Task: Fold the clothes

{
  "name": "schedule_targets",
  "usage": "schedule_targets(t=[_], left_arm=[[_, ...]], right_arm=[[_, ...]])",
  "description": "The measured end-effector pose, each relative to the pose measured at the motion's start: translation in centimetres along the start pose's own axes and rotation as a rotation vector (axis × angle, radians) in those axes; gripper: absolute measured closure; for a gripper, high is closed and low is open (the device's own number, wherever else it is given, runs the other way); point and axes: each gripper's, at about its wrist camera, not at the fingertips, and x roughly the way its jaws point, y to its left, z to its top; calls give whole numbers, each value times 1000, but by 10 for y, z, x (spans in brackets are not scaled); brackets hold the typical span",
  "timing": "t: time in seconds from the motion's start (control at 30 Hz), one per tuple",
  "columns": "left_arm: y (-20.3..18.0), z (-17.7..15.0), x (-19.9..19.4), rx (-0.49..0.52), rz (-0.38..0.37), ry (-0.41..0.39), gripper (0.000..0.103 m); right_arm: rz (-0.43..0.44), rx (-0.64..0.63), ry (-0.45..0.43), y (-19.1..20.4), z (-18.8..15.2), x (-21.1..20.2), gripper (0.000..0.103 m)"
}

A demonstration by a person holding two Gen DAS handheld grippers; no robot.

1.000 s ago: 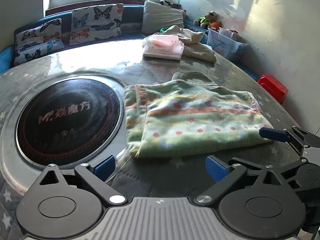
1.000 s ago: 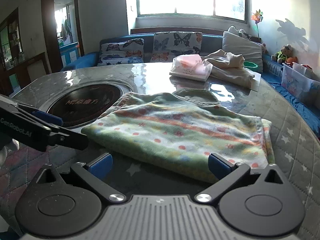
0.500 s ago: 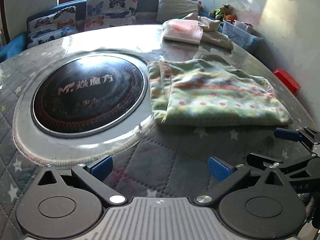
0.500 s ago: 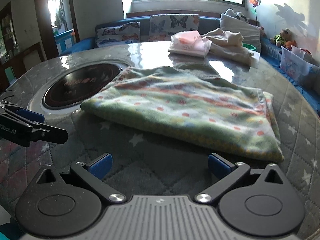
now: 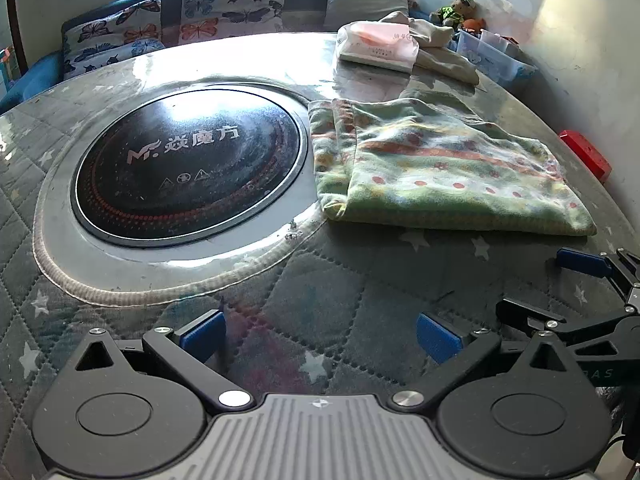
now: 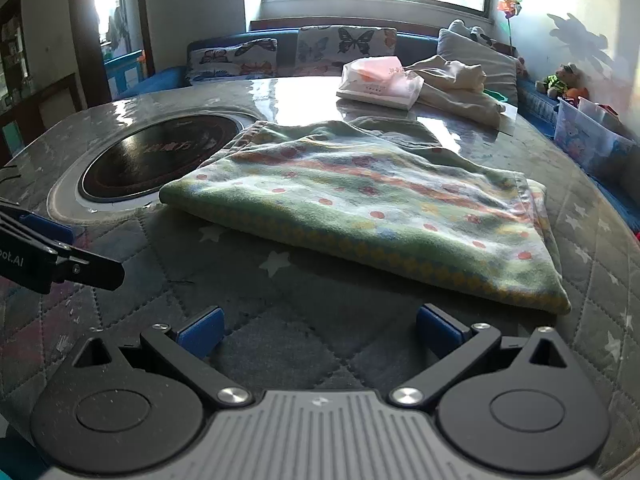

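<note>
Grippers in the foreground, cloth beyond. The left gripper hangs low over the quilted table cover with its blue pads spread wide and nothing between them. The right gripper is likewise spread and empty; in the left view it appears at the right edge, so the two tools sit side by side at the near edge of the table.

Ahead of both lies the folded green cloth, flat on the table and apart from either gripper, with a strip of bare cover between. From the left gripper it lies forward and to the right; from the right gripper it lies nearly straight ahead. Its long axis runs across both views, left to right, and its near folded edge faces the tools. By position the right gripper looks the nearer, facing the cloth's right near corner, while the left gripper faces the end beside the black round hotplate, where stacked layers show.

Any further fold would likely turn on that axis: one end carried over the other along the long side.

Farther back, well apart, rest a pink tissue pack and a heap of beige clothes, touching each other; the latter are not yet folded.
</note>
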Motion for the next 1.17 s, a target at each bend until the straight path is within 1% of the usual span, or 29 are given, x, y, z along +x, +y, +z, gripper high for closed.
schedule_targets(t=[0.57, 1.0, 1.17], left_arm=[[-6, -1, 4, 14, 41, 6, 0], [-15, 5, -2, 20, 20, 6, 0], [-23, 10, -6, 40, 14, -14, 0]], right_arm=[[-3, -12, 13, 0, 1, 1, 0], [-2, -18, -4, 1, 1, 0, 0], [1, -26, -9, 2, 1, -4, 0]])
